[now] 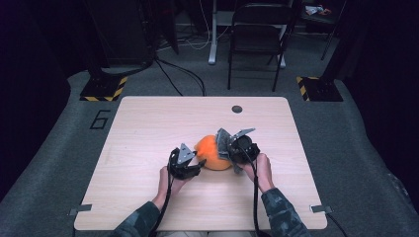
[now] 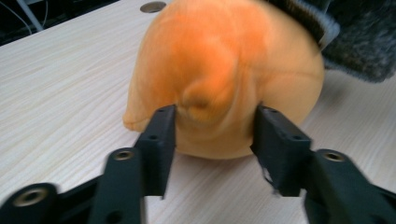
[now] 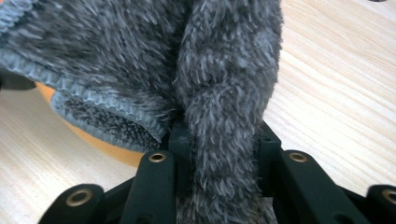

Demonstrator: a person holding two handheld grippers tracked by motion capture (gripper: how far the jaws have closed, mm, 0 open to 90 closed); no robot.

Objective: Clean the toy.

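- An orange fabric bundle [image 1: 213,154] sat on the wooden table [image 1: 148,128], a little toward the person's side of the middle, between the two grippers.
- It looked like a soft rounded pouch or hat stuffed into a ball; the pictures did not show any opening or what, if anything, was inside it.
- A grey fuzzy cloth [image 1: 223,143] with a knitted hem lay against the bundle's right side and over its top edge; in the right gripper view that hem [image 3: 98,107] ran across the orange surface [image 3: 107,147].
- Whether the grey cloth was tucked into the orange piece or only draped on it could not be told.
- The bundle was nearly round, slightly wider than tall in the high view, its longer extent running left to right across the table; a puckered knot [image 2: 203,100] faced the left gripper.
- The left gripper [image 2: 215,128] had its jaws spread, one on each side of that knot, the tips at or just touching the orange fabric without squeezing it.
- The right gripper [image 3: 219,144] was pinching a thick fold of the grey cloth, the jaws pressed against it from both sides.
- In the high view the left gripper [image 1: 187,165] was touching the bundle's left side, and the right gripper [image 1: 242,148] was at its upper right.
- A small dark round hole [image 1: 237,109] showed near the table's far edge, well apart from the bundle.
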